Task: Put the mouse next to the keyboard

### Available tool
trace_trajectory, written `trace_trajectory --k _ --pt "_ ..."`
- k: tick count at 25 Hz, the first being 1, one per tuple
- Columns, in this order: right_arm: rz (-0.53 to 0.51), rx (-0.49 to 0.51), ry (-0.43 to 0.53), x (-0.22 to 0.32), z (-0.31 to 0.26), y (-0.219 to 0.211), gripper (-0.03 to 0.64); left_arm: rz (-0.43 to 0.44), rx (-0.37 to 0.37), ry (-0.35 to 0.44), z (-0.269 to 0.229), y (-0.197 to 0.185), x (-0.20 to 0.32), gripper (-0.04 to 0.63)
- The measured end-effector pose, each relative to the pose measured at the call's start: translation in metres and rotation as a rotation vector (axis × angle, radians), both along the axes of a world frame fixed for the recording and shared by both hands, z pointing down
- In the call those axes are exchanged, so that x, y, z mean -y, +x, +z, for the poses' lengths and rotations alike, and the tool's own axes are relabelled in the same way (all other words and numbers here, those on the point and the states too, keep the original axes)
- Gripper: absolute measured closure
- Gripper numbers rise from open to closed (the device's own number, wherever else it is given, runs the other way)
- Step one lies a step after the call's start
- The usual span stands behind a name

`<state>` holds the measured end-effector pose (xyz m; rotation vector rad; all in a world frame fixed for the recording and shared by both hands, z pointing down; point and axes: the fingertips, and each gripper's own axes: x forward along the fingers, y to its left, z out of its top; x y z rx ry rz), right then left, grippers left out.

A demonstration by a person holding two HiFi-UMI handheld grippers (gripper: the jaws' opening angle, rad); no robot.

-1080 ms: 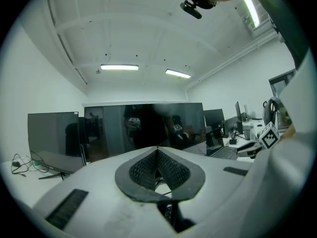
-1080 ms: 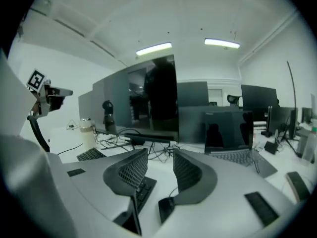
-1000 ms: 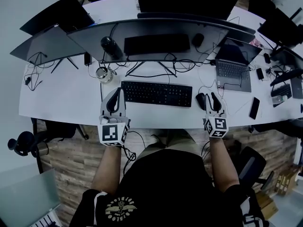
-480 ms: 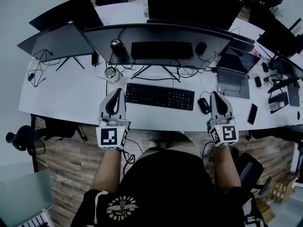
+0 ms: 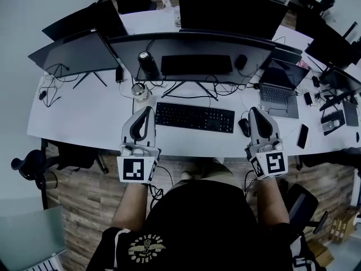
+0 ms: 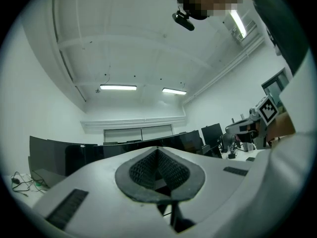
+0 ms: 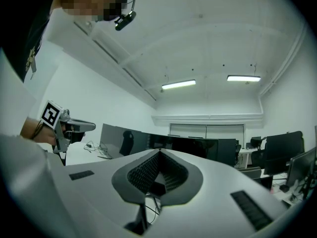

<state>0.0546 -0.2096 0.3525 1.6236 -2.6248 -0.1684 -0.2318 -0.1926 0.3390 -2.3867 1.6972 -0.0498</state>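
Note:
A black keyboard (image 5: 194, 117) lies on the white desk (image 5: 84, 117) in front of a curved monitor. A black mouse (image 5: 243, 127) rests on the desk just off the keyboard's right end. My right gripper (image 5: 253, 112) is raised beside the mouse on its right, shut and holding nothing. My left gripper (image 5: 148, 110) is raised at the keyboard's left end, also shut and holding nothing. Both gripper views point up and across the room: the left gripper (image 6: 158, 150) and the right gripper (image 7: 159, 153) have their tips together, and neither view shows the mouse or the keyboard.
A wide curved monitor (image 5: 192, 49) stands behind the keyboard, with more screens on both sides. An open laptop (image 5: 278, 92) and a phone (image 5: 304, 136) lie at the right. A glass jar (image 5: 139, 91), a dark bottle (image 5: 148, 65) and loose cables sit under the monitor.
My right gripper's jaws stood apart by the mouse a second ago; they have since shut and tilted upward. The mouse stays on the desk beside the keyboard. The left gripper barely moved.

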Motion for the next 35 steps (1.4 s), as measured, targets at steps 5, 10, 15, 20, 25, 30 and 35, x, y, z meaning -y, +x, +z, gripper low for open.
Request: trace_trajectory --k 5,10,15,20,25,30,35 --pt "0.007 0.011 0.006 -0.010 -0.003 -0.002 0.615 0.029 0.030 0.003 -0.003 0.007 -0.008 0.594" --pt "0.012 0.006 0.007 -0.020 -0.006 -0.001 0.615 0.072 0.033 0.006 -0.008 0.018 -0.016 0.594" --pt "0.017 -0.005 0.005 -0.028 -0.006 0.002 0.616 0.103 0.005 0.040 -0.013 0.025 -0.019 0.594" --pt "0.021 -0.012 -0.004 -0.033 -0.004 0.004 0.617 0.113 -0.004 0.010 -0.008 0.025 -0.023 0.594" --pt "0.025 -0.017 -0.011 -0.034 -0.003 0.007 0.616 0.134 -0.009 0.019 -0.009 0.028 -0.026 0.594" --pt "0.030 -0.020 -0.020 -0.033 0.002 0.008 0.616 0.133 -0.013 0.003 -0.003 0.027 -0.023 0.594" --pt "0.034 -0.019 -0.029 -0.033 0.005 0.010 0.617 0.128 -0.019 -0.011 0.001 0.028 -0.021 0.594"
